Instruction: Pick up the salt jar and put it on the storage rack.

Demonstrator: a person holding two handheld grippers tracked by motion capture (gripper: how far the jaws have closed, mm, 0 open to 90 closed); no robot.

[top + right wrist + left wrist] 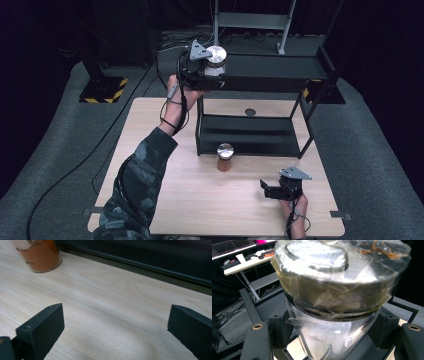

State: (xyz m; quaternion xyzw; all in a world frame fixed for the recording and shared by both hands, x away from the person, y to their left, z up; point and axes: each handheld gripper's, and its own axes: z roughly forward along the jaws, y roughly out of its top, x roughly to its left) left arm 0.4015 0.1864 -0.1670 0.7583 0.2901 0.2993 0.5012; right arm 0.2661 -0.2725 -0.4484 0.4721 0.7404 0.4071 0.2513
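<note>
The white jar (216,61) is standing upright at the left end of the rack's top shelf (280,65), and you are clamping it in your left gripper (212,75) while your right gripper (272,191) is idling open below, near the brown jar (225,157).

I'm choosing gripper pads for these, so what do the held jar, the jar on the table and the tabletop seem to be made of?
Held jar: clear glass or plastic body, by its see-through wall with reflections; silvery lid, probably metal, wrapped in glossy film or tape. Jar on the table: transparent wall showing orange-brown contents, shiny metallic-looking cap. Tabletop: pale wood or wood-look laminate, matte, with visible grain lines.
</note>
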